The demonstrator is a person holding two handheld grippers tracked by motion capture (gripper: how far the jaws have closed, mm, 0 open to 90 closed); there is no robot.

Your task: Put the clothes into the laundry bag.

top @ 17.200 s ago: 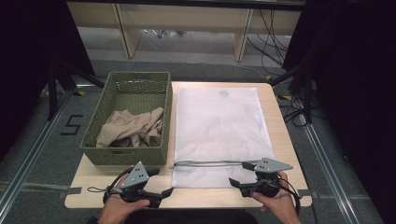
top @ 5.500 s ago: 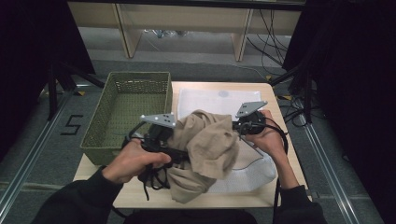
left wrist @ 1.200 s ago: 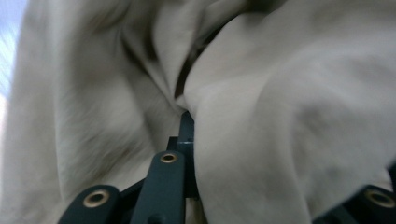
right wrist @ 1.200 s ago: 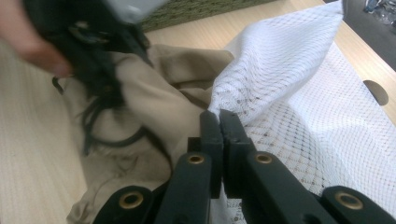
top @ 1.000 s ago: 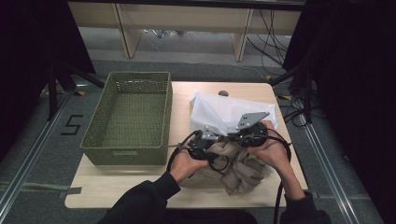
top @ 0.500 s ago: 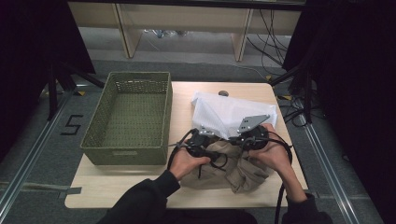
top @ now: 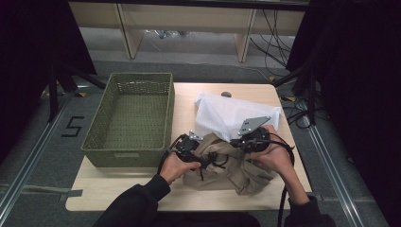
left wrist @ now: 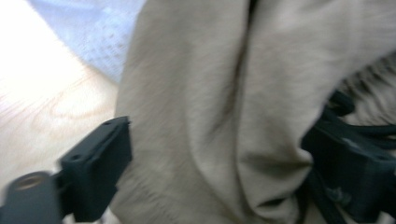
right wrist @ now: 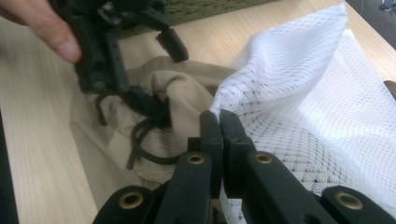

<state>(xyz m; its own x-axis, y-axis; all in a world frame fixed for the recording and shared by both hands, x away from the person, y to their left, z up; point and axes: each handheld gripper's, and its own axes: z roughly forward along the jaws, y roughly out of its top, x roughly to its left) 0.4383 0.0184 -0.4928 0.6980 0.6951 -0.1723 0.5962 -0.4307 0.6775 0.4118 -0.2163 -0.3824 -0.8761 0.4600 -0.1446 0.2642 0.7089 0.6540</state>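
- Opened the left gripper point(top: 192, 144) just then: jaws spread wide, with a thick fold of the beige garment point(top: 236, 172) between them but no longer pinched.
- Held the right gripper point(right wrist: 219, 125) clenched on the rim of the white mesh bag point(top: 227, 116), jaws pressed together with only netting between them.
- Found the garment heaped on the table point(top: 118, 194) to the right of the basket point(top: 137, 78), its upper end lying at the bag's mouth, most of it outside the bag.
- Compared with a second earlier: same heap and same place right of the basket, but the left grip on the cloth let go and that hand a little lower.
- Judged this a release after a push towards the bag's mouth; probably called for a fresh grip farther back on the cloth for the next push, since little had gone in so far.
- From the high view: took in the whole layout, with the basket bare inside and both hands close together right of it.
- From the left gripper view: made out the loose cloth between the spread jaws, though blurred.
- From the right gripper view: confirmed the pinch on the netting and spotted a dark drawstring on the garment, with the other gripper beyond it on the basket side.
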